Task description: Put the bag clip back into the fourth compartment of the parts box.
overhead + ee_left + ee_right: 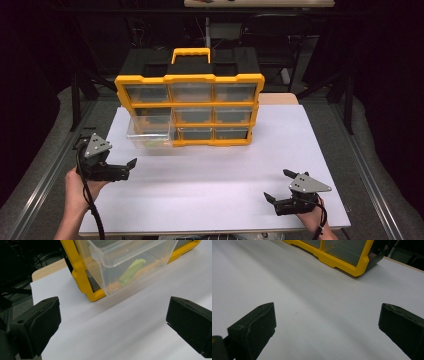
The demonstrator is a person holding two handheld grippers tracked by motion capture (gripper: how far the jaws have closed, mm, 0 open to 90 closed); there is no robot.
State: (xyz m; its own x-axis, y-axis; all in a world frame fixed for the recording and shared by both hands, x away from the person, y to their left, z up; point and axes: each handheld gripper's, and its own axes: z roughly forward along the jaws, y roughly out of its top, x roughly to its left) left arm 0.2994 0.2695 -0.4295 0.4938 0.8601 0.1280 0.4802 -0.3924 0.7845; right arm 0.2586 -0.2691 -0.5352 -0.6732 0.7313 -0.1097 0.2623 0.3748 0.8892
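Left claw [131, 163] agape, right claw [276, 185] too — empty

1. Organiser case [190, 79], yellow frame: one, ahead of both claws.
2. Compartments in its face: nine, three rows of three.
3. Clear drawer [148, 136] pulled out: one, nearest the left claw [129, 165].
4. Claws: two.

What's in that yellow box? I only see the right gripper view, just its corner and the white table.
Observer: The yellow organizer has nine clear drawers.
Operator: Are they all shut?
Observer: No, one clear drawer on its left side sticks out.
Operator: Anything in it?
Observer: A light green piece, seen in the left gripper view.
Operator: Where's my other tool?
Observer: The left tool is open and holds nothing, just short of that drawer.
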